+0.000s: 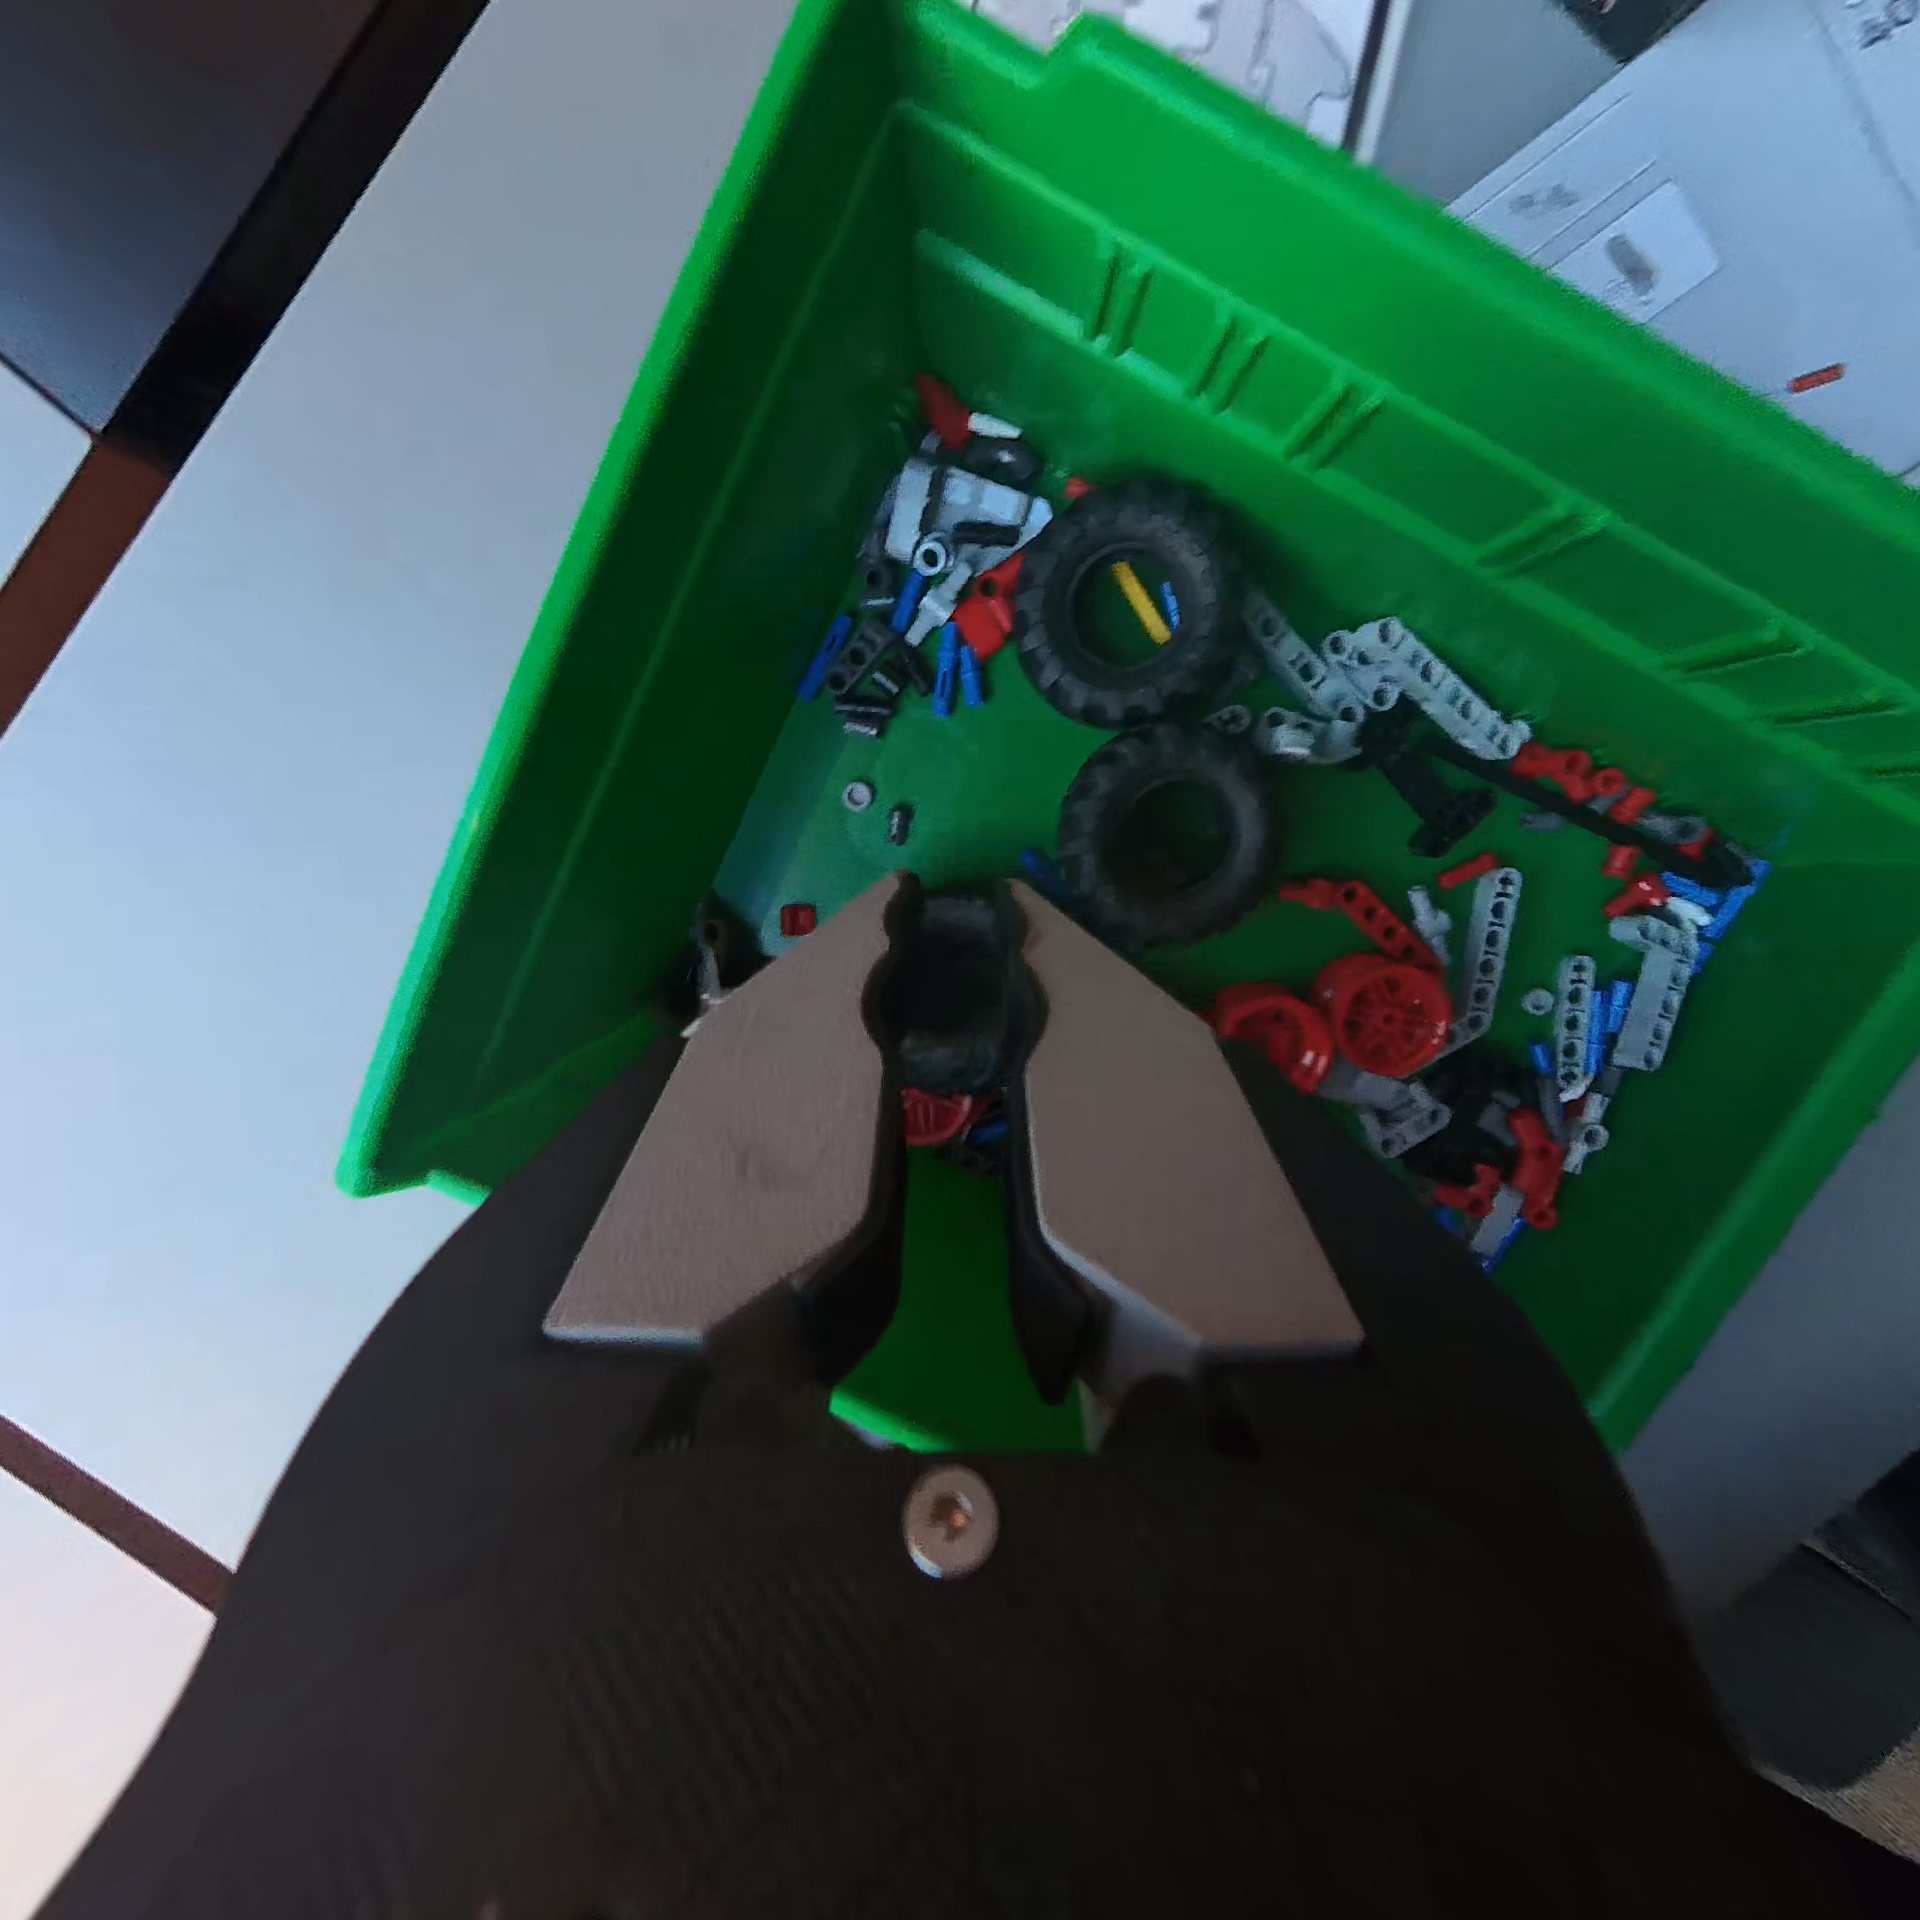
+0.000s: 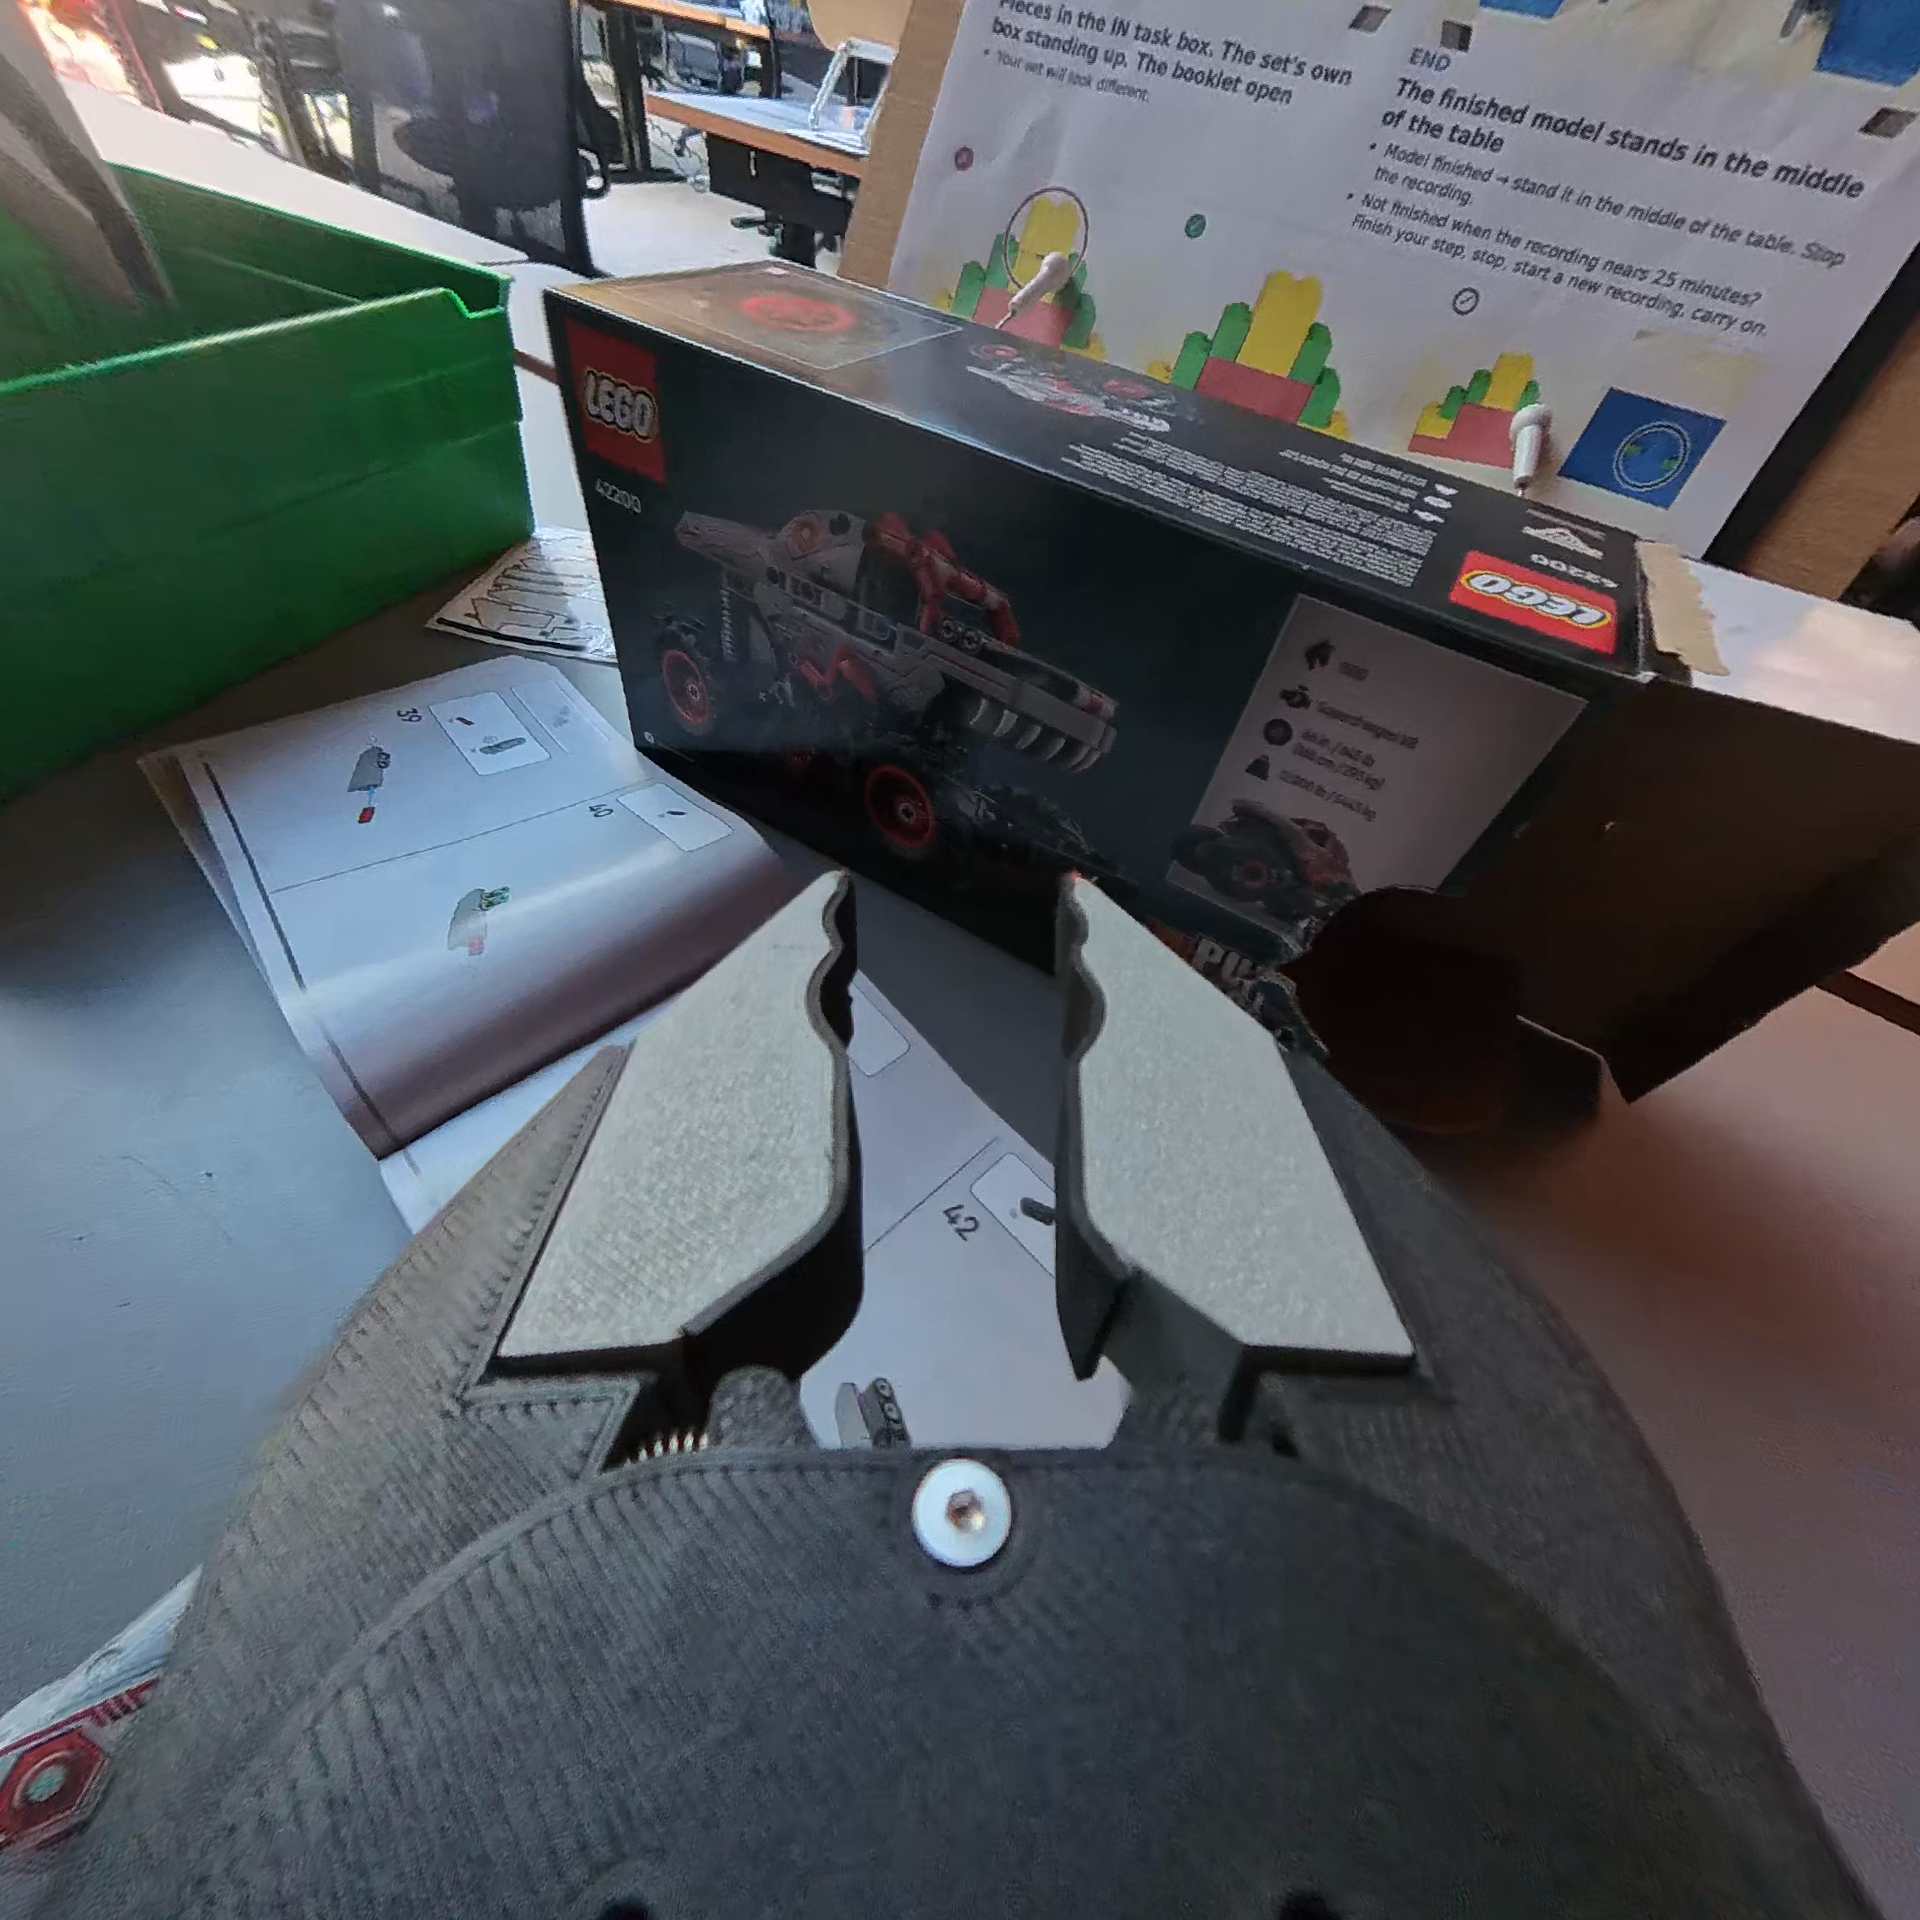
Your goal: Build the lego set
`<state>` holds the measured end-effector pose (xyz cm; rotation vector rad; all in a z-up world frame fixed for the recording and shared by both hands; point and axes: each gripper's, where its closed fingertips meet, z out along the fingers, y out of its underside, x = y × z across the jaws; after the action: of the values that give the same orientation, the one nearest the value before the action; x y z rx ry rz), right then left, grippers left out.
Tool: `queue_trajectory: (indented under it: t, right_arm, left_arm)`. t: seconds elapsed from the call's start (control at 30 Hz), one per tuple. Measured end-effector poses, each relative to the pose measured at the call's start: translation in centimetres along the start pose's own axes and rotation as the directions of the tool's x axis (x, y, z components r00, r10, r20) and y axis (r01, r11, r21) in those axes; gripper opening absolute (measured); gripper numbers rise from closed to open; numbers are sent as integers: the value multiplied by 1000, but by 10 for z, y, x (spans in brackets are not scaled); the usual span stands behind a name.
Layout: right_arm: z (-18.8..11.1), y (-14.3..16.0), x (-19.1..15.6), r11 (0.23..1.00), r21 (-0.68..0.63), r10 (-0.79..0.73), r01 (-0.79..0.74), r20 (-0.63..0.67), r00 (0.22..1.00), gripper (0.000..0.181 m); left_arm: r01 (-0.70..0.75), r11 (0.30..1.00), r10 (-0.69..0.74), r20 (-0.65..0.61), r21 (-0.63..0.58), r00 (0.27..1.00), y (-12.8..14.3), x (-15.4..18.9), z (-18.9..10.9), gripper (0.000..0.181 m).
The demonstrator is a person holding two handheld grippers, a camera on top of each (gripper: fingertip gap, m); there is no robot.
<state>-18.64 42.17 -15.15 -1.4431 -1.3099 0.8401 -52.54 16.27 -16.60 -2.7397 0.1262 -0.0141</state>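
A: While the left gripper (image 1: 956,914) hangs over the green bin (image 1: 665,582), what does it pinch?

B: A small black tyre (image 1: 951,987), its fingers closed snugly round it, likely lifted out for fitting. Two bigger tyres (image 1: 1127,603) lie at its one o'clock, red wheel hubs (image 1: 1382,1003) at three.

A: And the right gripper (image 2: 956,914)?

B: Parted, holding nothing, poised above the open instruction booklet (image 2: 468,883), with the set's box (image 2: 1039,623) at twelve, seemingly for checking the step.

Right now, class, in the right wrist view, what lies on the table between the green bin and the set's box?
The open instruction booklet and a loose printed sheet lie between the green bin and the box, in the right wrist view.
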Motion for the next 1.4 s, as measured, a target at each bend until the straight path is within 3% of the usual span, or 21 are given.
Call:
queue_trajectory:
  t: [0.03,0.23,0.43,0.5,0.6,0.83,1.03,1.2,1.3,1.4]
  right_arm:
    - [1,1,1,1000,0,12,-12,3,1000,36]
    - [7,2,3,999,8,42,-42,14,999,36]
    - [16,11,-5,999,-36,3,-2,22,1000,36]
    - [15,10,-5,999,-30,-9,10,21,1000,33]
    - [15,9,-6,1000,-24,-7,7,26,1000,31]
    - [16,12,-5,999,-32,-7,8,21,1000,29]
    - [16,14,-3,999,-41,-19,19,6,1000,27]
    - [15,14,-1,999,-40,-19,18,0,1000,26]
    - [15,14,-2,999,-41,-16,17,7,1000,26]
    - [16,15,-3,999,-48,-25,25,10,1000,26]
  left_arm:
    - [5,1000,-5,-15,-6,1000,2,-1,2,13]
    - [-33,999,33,-249,5,968,-2,33,13,30]
    - [-132,960,107,-112,-246,988,27,30,52,29]
    - [-150,951,134,-76,-271,988,30,27,54,23]
    - [-165,959,161,-34,-229,986,19,24,52,18]
    - [-57,998,55,72,28,996,-25,1,24,14]
    - [27,999,-31,181,25,983,-24,-25,27,27]
    - [-49,991,54,32,-126,998,14,2,14,39]
    - [-88,973,84,-31,-211,996,31,13,23,41]
    - [-133,914,156,30,-383,987,55,4,42,31]
